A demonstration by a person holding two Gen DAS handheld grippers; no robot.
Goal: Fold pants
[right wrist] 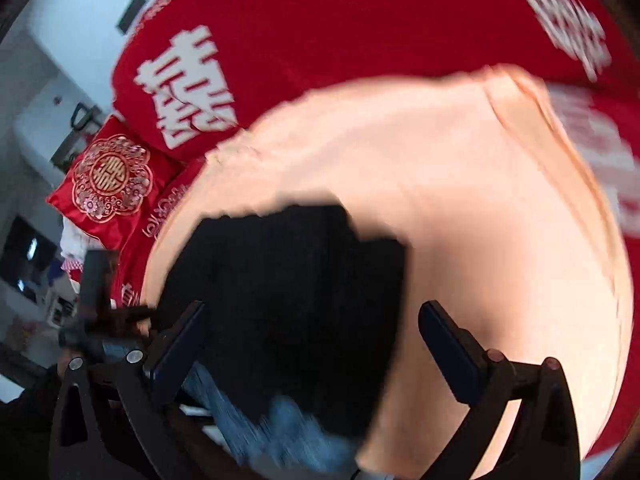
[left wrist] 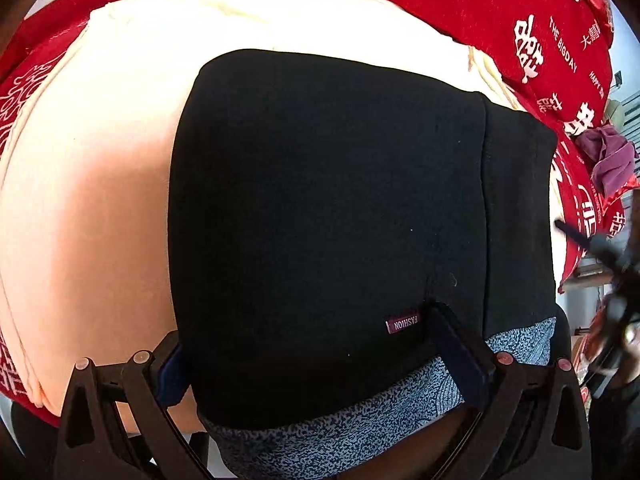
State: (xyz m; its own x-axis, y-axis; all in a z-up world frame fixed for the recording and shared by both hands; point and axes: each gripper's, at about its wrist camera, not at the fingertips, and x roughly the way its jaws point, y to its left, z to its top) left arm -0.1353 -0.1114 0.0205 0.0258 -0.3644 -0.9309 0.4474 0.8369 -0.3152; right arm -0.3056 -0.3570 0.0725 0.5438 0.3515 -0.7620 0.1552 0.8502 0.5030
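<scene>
Black pants (left wrist: 320,208), folded into a compact block with a grey speckled waistband (left wrist: 360,412) at the near edge, lie on a cream cloth (left wrist: 92,208) spread over a red printed bedcover (left wrist: 500,12). The left gripper (left wrist: 308,352) stands wide open astride the fold, one finger on the fabric beside a FASHION label (left wrist: 403,323). The right gripper (right wrist: 310,336), blurred, is also spread open above the pants, gripping nothing
</scene>
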